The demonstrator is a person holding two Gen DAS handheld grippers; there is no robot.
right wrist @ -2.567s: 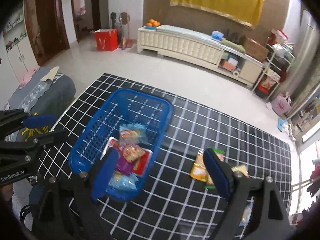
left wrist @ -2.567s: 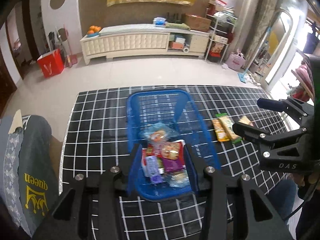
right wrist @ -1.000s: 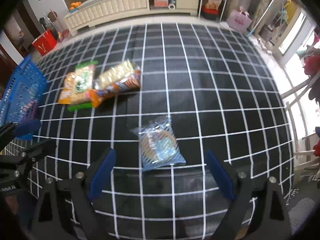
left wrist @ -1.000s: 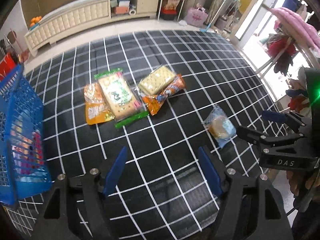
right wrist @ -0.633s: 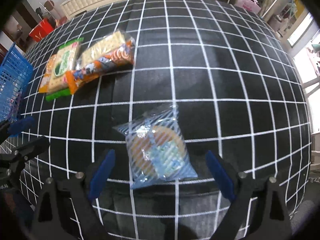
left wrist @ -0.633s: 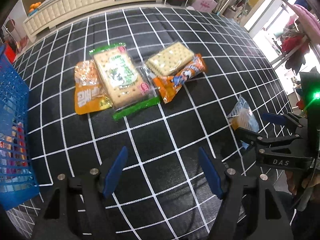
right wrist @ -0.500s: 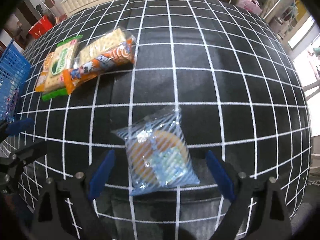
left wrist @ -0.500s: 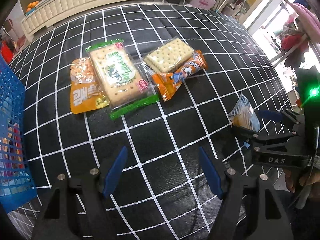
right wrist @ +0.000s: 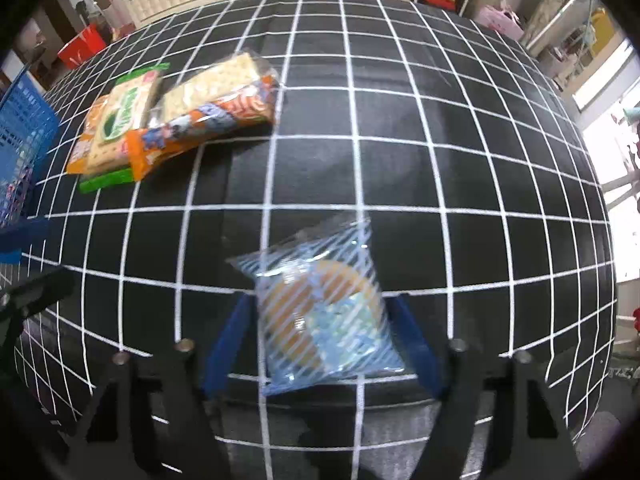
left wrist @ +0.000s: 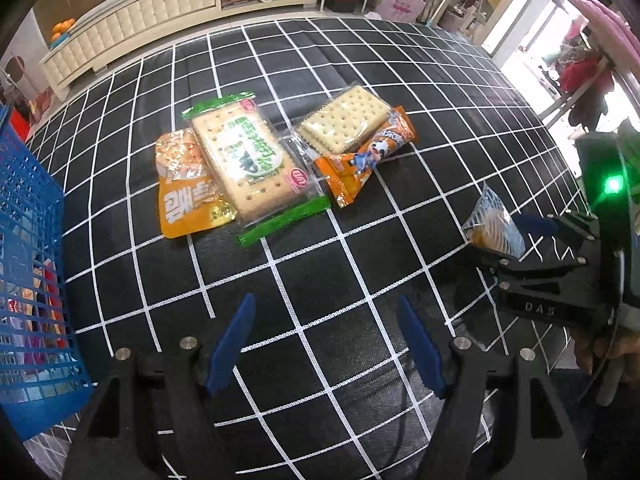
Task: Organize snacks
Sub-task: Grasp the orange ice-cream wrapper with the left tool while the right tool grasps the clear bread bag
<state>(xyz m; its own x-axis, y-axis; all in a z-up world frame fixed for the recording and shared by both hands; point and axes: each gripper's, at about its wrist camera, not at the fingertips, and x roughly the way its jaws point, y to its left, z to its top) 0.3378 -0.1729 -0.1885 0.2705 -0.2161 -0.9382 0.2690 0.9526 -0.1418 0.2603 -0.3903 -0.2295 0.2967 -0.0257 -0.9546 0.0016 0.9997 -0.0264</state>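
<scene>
Five snack packets are counted on the checked cloth: two cracker packs, one green-edged at centre left and one clear at upper centre, two orange packets, and one blue-striped pastry bag at the right. One blue basket is seen at the left edge, its contents too hidden to be counted. Two grippers are counted, left and right.

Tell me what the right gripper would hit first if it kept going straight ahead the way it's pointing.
The blue striped snack bag: it already lies between the open right gripper fingers. Beyond it there's only checkered cloth, though depth is unclear.
</scene>
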